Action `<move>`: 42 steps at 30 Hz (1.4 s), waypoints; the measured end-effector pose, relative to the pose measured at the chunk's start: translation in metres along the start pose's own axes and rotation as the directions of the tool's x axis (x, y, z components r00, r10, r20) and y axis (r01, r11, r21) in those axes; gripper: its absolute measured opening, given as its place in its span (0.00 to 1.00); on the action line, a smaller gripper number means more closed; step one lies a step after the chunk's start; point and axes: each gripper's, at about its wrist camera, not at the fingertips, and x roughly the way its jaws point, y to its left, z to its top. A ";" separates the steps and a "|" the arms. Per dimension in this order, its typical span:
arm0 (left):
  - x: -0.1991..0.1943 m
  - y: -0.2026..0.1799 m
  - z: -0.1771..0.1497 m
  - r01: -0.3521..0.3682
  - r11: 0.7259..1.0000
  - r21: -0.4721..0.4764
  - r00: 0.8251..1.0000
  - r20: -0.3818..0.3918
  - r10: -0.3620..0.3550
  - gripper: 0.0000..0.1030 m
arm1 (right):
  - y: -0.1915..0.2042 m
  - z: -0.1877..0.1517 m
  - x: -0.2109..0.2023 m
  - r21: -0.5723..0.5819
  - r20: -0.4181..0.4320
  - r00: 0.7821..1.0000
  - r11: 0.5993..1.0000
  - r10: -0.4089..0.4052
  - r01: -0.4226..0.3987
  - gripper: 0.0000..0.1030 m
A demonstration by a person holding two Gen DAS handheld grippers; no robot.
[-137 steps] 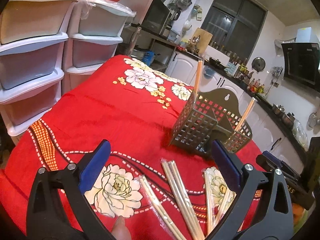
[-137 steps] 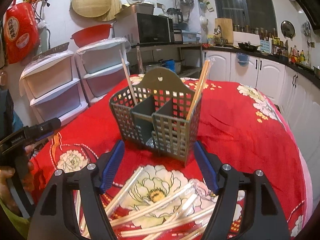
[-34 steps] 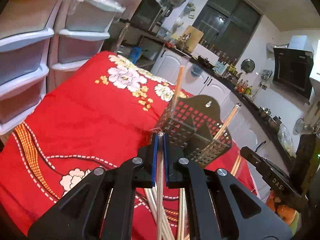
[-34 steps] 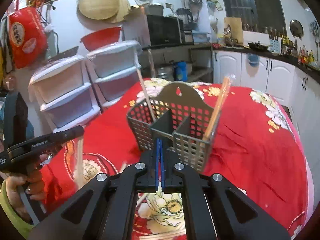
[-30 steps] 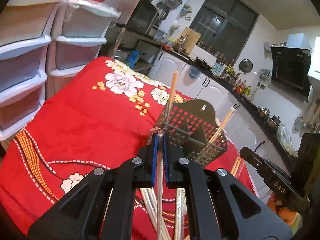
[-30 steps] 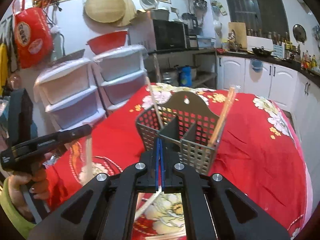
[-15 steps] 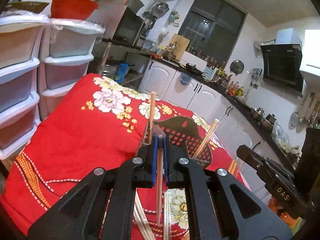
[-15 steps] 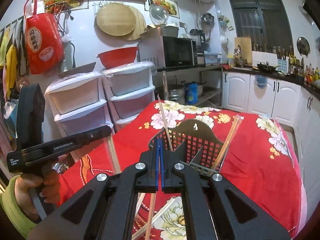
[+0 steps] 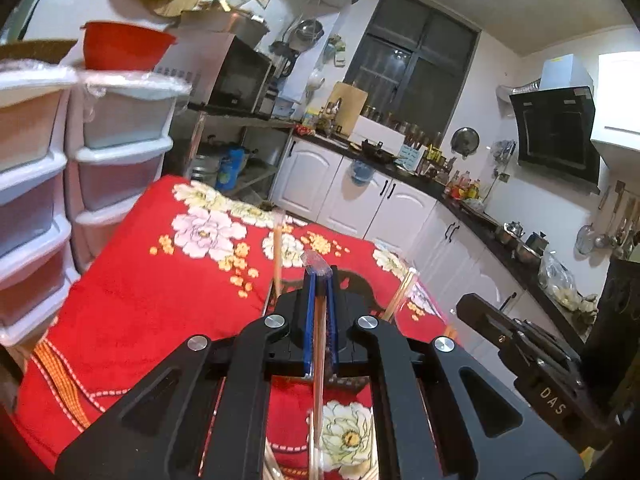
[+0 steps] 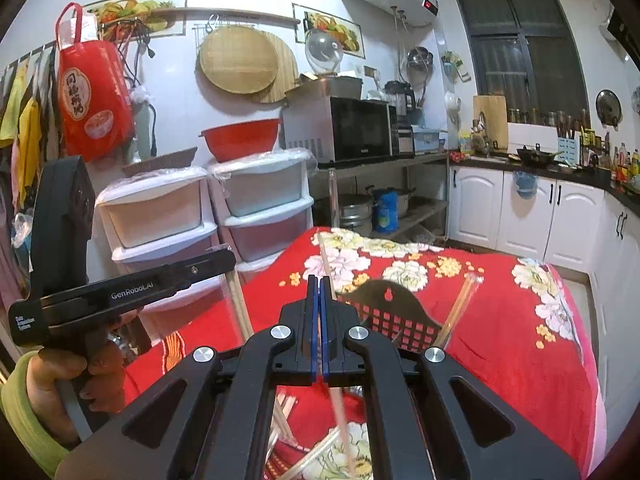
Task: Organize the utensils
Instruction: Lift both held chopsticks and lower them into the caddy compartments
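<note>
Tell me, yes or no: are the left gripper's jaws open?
No: the left gripper has its blue pads pressed together on a wrapped chopstick pair.

We are looking at a soft red cloth [image 9: 132,304] with printed flowers; it looks matt and a bit wrinkled. The left gripper [image 9: 319,312] is showing matt black plastic arms, shiny round metal screws and smooth blue pads [image 9: 307,320]. It is holding a pale wooden chopstick pair [image 9: 318,392] in clear, shiny plastic wrap. The right gripper [image 10: 319,328] looks the same. The utensil basket [image 10: 394,314] is looking like dull brown plastic with square holes. The drawers [image 10: 160,216] are looking like smooth, cloudy white plastic.
</note>
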 end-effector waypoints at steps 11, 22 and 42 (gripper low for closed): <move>0.007 -0.028 0.035 0.005 0.999 0.033 0.999 0.041 -0.006 0.01 | -0.017 0.038 0.017 0.012 0.028 1.000 1.000 0.013 -0.014 0.01; 0.030 -0.037 0.076 0.015 0.999 0.041 0.999 0.049 -0.017 0.01 | -0.038 0.080 0.045 0.030 0.043 0.999 1.000 -0.003 0.002 0.01; 0.106 -0.026 0.100 0.075 0.997 0.000 0.997 0.008 -0.075 0.01 | -0.078 0.108 0.078 0.038 0.029 0.995 0.994 -0.101 0.099 0.01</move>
